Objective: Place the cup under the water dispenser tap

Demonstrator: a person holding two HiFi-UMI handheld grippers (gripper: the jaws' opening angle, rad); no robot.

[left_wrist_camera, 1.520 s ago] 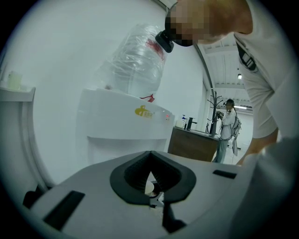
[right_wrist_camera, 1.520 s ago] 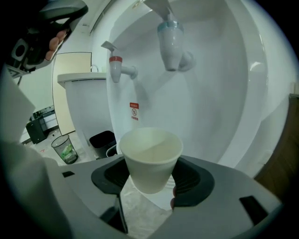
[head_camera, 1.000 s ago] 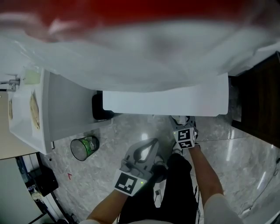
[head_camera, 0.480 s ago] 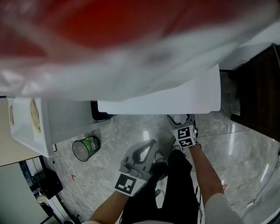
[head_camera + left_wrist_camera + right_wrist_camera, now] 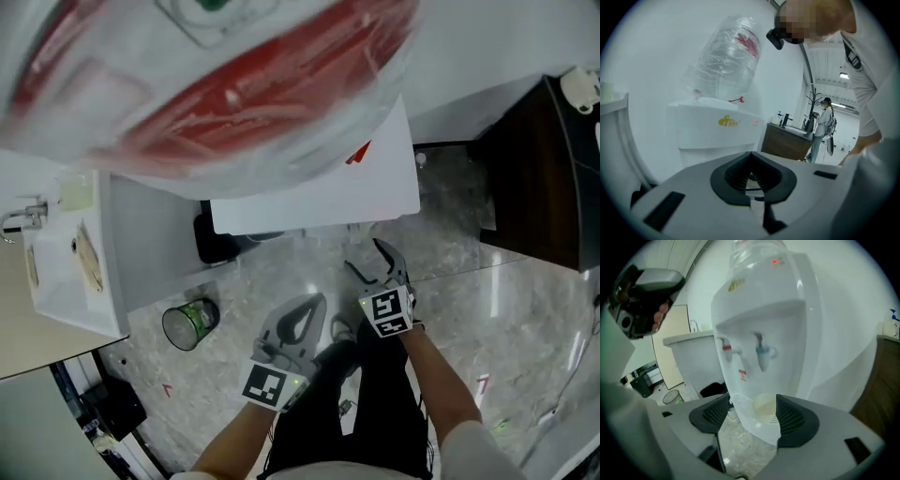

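Right claw (image 5: 752,420) risen, spread, cup (image 5: 764,407) just beyond

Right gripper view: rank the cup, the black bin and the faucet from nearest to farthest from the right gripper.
1. cup, on the drip tray, just beyond the open jaws.
2. black bin, left, beside the dispenser.
3. faucet, far left, on the counter.

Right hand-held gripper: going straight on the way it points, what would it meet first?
Probably the cup on the drip tray of the water dispenser, framed between the open jaws; depth is unclear.
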